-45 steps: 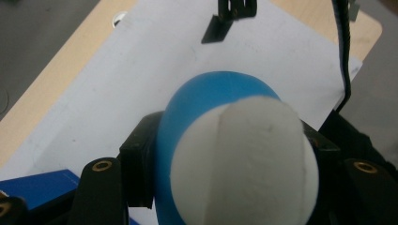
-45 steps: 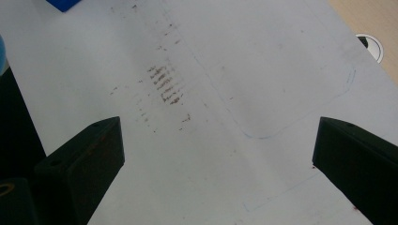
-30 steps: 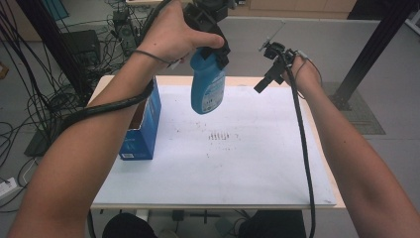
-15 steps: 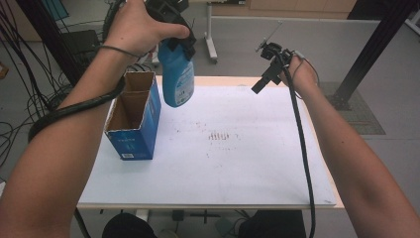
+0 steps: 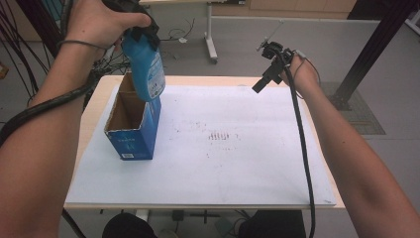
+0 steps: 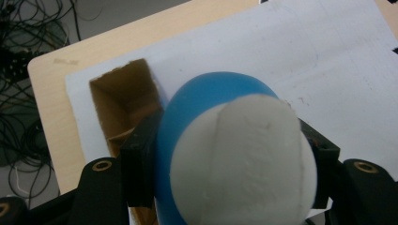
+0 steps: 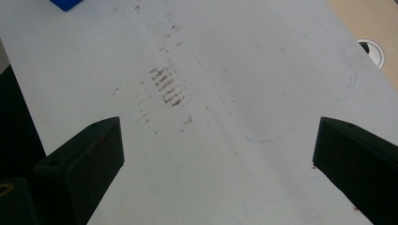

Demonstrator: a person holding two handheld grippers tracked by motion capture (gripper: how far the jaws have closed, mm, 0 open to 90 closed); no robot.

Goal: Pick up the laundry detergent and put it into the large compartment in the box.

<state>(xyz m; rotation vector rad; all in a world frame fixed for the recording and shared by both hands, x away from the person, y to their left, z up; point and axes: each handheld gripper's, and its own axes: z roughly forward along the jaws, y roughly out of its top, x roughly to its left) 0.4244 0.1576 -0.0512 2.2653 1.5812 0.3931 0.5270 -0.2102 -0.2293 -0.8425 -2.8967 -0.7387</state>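
High view: blue bottle above open box

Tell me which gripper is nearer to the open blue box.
Left. The left gripper holds the blue bottle right above the blue box; the right gripper hovers open far across the white sheet.

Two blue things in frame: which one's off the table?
The blue bottle: the left gripper grips it by its white cap end, in the air above the box's open top. The blue cardboard box stands on the white sheet.
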